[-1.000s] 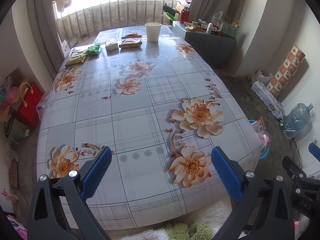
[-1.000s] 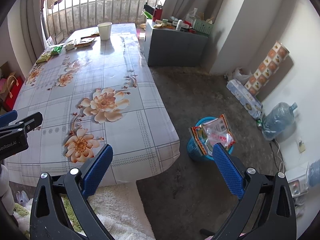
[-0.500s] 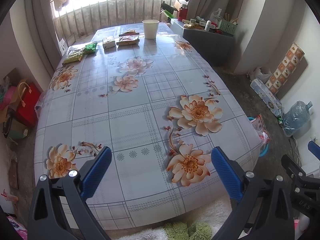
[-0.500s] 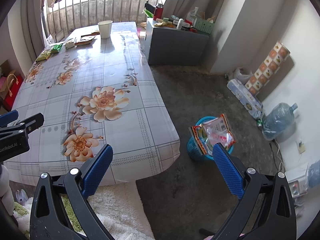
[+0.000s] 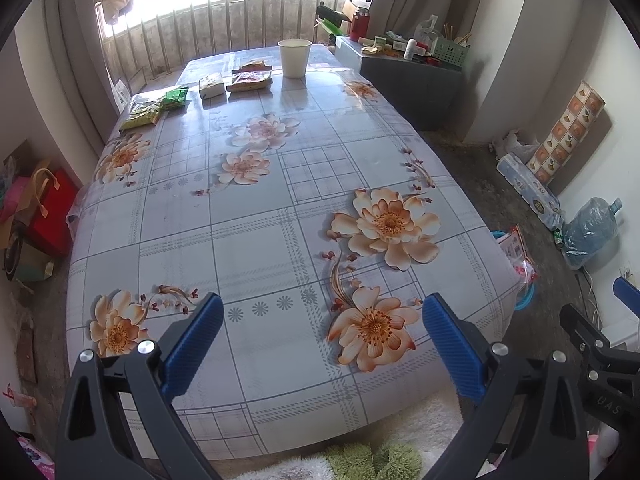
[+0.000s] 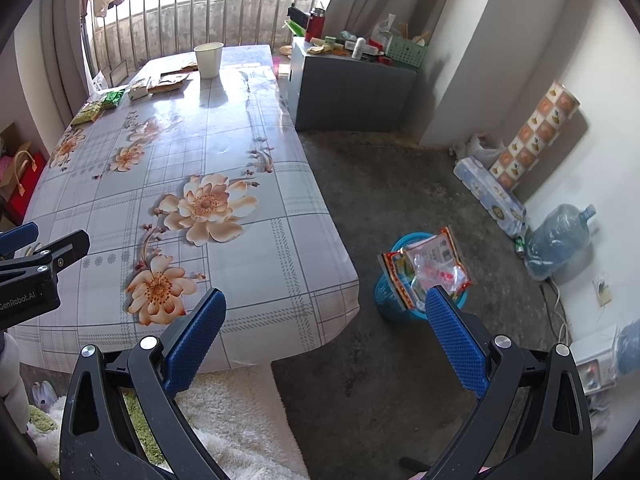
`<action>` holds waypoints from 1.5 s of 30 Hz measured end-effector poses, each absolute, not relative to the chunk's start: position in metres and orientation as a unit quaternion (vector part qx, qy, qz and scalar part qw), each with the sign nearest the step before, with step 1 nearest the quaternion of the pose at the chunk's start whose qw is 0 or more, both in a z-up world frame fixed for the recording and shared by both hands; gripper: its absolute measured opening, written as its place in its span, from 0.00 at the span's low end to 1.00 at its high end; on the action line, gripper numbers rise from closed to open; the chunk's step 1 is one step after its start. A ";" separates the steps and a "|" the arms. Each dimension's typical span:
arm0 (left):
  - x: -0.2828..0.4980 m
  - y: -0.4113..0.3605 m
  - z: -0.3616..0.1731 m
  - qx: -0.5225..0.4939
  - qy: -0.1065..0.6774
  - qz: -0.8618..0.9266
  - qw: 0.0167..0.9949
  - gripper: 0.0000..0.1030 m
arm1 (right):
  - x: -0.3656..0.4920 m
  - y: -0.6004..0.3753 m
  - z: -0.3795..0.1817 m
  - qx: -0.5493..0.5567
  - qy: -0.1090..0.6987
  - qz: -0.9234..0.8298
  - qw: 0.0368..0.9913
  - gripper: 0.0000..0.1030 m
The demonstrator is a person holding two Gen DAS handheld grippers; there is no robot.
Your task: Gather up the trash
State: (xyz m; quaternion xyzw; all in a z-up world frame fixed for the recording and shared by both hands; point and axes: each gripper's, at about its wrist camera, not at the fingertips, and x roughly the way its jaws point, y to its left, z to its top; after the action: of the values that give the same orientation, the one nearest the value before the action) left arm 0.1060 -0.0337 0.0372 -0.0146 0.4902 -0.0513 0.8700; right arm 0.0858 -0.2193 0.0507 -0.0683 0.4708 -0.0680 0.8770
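Observation:
A long table with a floral cloth (image 5: pixel 256 216) fills the left wrist view. At its far end lie several snack wrappers: a yellow-green bag (image 5: pixel 142 114), a green packet (image 5: pixel 176 97), a white pack (image 5: pixel 211 85) and a red-brown packet (image 5: pixel 249 80), next to a white paper cup (image 5: pixel 295 58). My left gripper (image 5: pixel 320 344) is open and empty above the near table edge. My right gripper (image 6: pixel 324 340) is open and empty above the floor by the table corner. A blue trash basket (image 6: pixel 390 292) with wrappers in it stands on the floor to the right.
A grey cabinet (image 6: pixel 352 88) with clutter stands beyond the table. A water jug (image 6: pixel 558 240), a patterned roll (image 6: pixel 532 136) and a paper pack (image 6: pixel 490 192) lie along the right wall. Red bags (image 5: pixel 48 208) sit left of the table. A shaggy rug (image 6: pixel 236 420) lies below.
Both grippers have shifted slightly; the left wrist view has drawn a little closer along the table. Both stay open and empty.

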 end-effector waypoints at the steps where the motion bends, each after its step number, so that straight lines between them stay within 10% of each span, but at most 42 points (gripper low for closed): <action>1: 0.106 -0.035 0.038 -0.014 0.489 -0.054 0.870 0.95 | 0.086 -0.220 0.051 -0.069 0.471 -0.068 0.877 0.93; 45: 0.106 -0.044 0.042 -0.007 0.485 -0.073 0.872 0.95 | 0.089 -0.226 0.051 -0.068 0.469 -0.075 0.877 0.93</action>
State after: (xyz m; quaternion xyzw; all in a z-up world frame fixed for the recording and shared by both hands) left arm 0.1062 -0.0441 0.0420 -0.0069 0.4848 -0.0732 0.8715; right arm 0.0890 -0.2259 0.0505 -0.0680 0.4689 -0.0746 0.8775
